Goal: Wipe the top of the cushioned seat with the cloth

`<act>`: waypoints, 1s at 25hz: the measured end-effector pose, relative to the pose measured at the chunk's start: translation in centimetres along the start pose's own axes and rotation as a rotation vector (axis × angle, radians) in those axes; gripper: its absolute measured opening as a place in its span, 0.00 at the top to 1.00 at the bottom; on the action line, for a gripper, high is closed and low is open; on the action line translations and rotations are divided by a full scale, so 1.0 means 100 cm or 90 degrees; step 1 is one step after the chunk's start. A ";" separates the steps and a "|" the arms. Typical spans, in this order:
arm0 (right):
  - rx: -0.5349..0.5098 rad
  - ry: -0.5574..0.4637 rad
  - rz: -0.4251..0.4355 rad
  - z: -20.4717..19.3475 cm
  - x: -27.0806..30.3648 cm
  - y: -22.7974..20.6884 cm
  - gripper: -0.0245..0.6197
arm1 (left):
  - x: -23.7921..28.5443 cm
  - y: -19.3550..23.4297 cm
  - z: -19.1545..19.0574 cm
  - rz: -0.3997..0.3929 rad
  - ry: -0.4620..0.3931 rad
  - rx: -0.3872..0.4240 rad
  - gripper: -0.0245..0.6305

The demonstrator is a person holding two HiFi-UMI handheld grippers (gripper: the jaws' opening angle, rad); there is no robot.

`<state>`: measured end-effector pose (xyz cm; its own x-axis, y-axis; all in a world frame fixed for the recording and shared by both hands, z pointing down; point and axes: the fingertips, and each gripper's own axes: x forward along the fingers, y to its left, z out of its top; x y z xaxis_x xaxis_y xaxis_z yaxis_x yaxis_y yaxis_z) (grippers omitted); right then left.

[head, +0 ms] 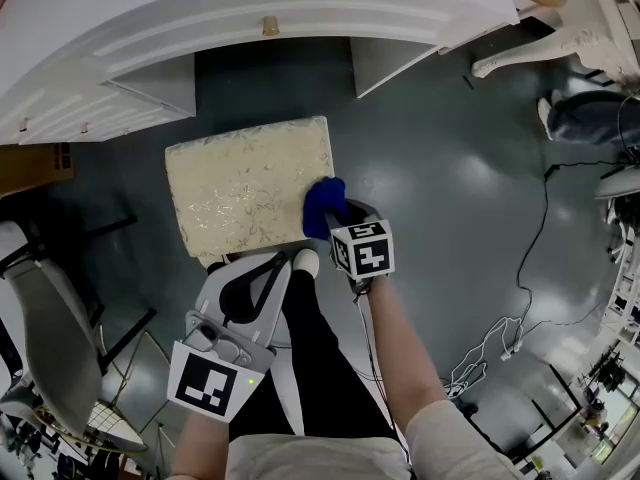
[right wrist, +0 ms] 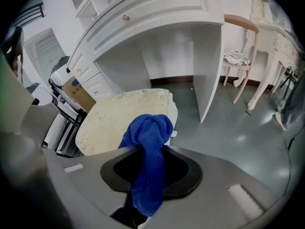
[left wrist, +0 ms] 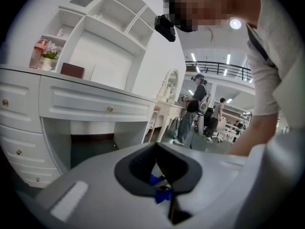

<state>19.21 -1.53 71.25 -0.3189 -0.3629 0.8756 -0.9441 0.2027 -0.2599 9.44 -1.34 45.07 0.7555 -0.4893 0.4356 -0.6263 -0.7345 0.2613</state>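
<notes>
Blue cloth (right wrist: 148, 142), clamped in our right hand-held gripper (head: 345, 218), sits at the cushioned seat's (head: 245, 183) right edge; left hand-held gripper (left wrist: 159, 173) jaws together, idle. Starting this near the edge, we may slip off.

The dark grey floor (head: 440, 168) shines with lamp glare across the middle of the frame. The cushioned seat (head: 245, 183) stands on it at centre left, just in front of the white desk (head: 250, 18) along the top. A thin black cable (head: 546, 213) trails down the right side. A cardboard box (head: 30, 166) sits at the left edge.
</notes>
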 end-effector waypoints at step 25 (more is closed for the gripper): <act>-0.025 -0.017 -0.039 -0.033 -0.009 0.027 0.80 | -0.051 -0.002 -0.023 0.024 0.011 -0.018 0.96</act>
<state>17.20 2.30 71.12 -0.2632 -0.3997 0.8780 -0.9581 0.2147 -0.1895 5.28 2.35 44.81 0.7276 -0.5087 0.4603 -0.6603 -0.7012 0.2688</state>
